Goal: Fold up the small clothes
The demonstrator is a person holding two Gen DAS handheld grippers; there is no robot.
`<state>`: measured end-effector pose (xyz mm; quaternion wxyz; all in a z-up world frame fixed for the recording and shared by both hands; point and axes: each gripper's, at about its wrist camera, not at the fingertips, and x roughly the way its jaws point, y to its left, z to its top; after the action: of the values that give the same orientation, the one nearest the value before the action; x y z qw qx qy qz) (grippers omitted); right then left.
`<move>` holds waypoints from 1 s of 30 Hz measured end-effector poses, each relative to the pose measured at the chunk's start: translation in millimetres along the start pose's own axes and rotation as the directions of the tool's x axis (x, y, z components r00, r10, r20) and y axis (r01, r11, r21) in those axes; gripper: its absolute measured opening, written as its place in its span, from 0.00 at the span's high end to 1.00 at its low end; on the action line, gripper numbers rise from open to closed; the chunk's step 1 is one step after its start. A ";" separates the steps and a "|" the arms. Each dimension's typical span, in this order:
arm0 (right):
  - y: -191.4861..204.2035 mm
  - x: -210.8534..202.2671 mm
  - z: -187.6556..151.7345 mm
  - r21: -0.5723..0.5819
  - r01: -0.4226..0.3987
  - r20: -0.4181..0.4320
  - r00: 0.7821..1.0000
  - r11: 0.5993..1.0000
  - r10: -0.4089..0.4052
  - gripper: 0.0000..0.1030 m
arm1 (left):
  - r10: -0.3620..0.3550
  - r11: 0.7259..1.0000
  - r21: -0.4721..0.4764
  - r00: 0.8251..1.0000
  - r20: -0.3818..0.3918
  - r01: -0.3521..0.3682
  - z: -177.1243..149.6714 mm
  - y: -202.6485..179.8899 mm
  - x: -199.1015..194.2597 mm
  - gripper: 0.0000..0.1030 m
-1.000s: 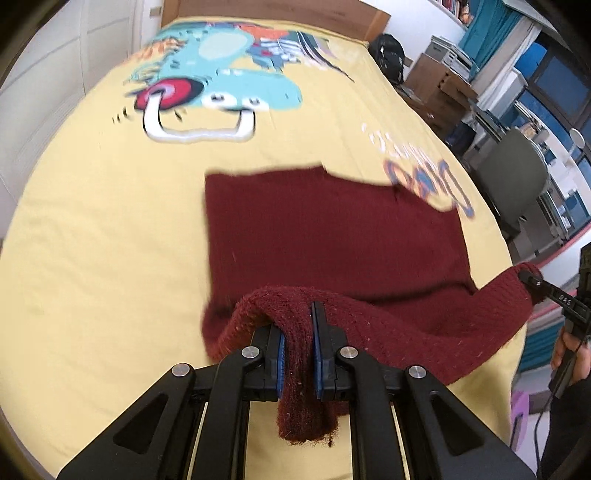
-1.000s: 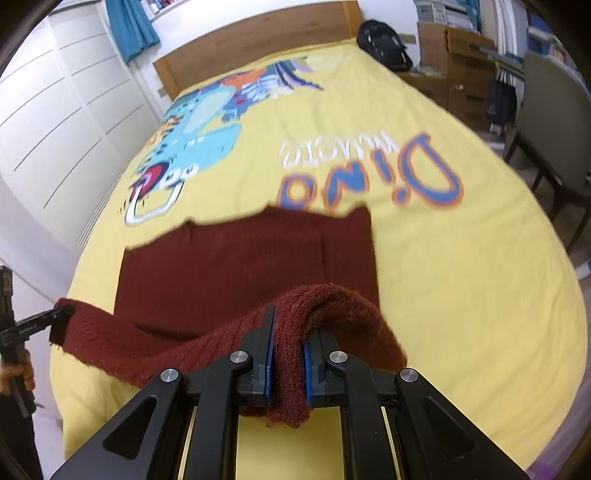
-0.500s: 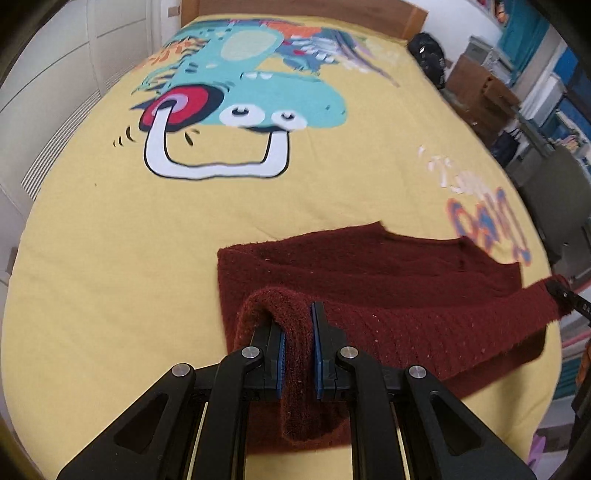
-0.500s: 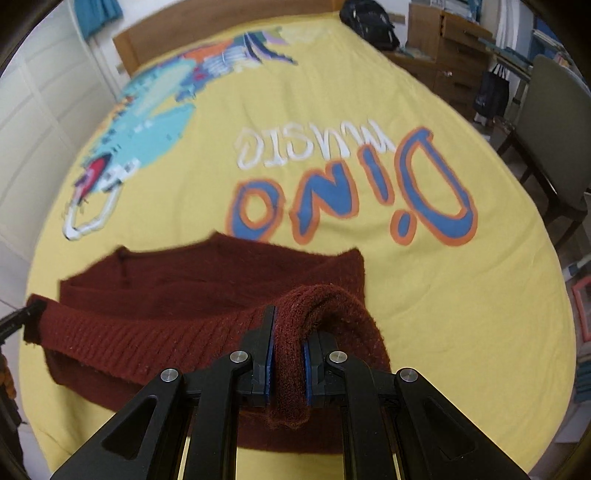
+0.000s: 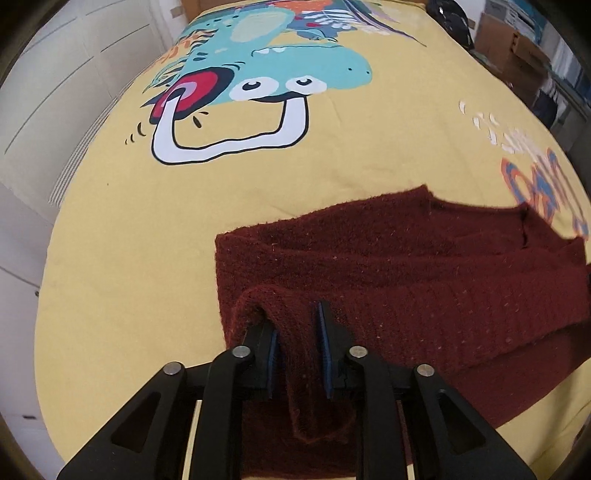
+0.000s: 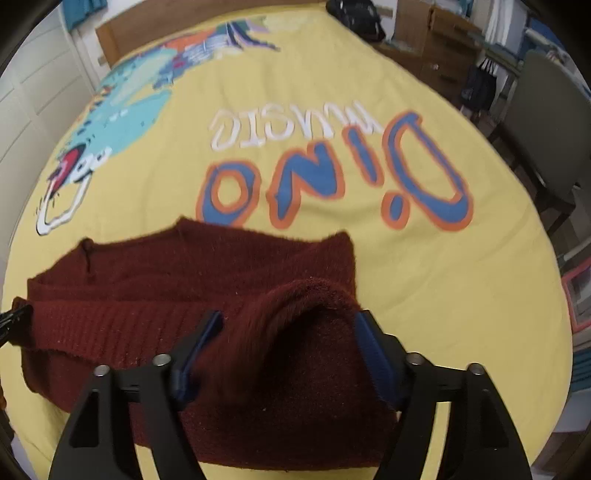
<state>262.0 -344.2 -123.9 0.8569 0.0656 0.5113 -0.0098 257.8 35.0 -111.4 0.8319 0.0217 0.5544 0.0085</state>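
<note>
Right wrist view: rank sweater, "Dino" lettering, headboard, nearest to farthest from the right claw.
1. Sweater: between the fingers of the right claw, spread left across the bedspread.
2. "Dino" lettering: mid-bed, just beyond the sweater's far edge.
3. Headboard: at the bed's far end, upper left.
</note>
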 end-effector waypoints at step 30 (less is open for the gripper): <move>61.3 31.0 -101.3 -0.160 -0.040 0.029 0.999 0.986 0.045 0.00 | -0.099 0.992 0.085 0.994 0.050 0.094 -79.3 -45.1 14.8 0.01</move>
<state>193.4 -269.5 -192.3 0.8675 0.0078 0.4950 0.0483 189.9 -7.4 -157.6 0.8446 0.0293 0.5318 -0.0551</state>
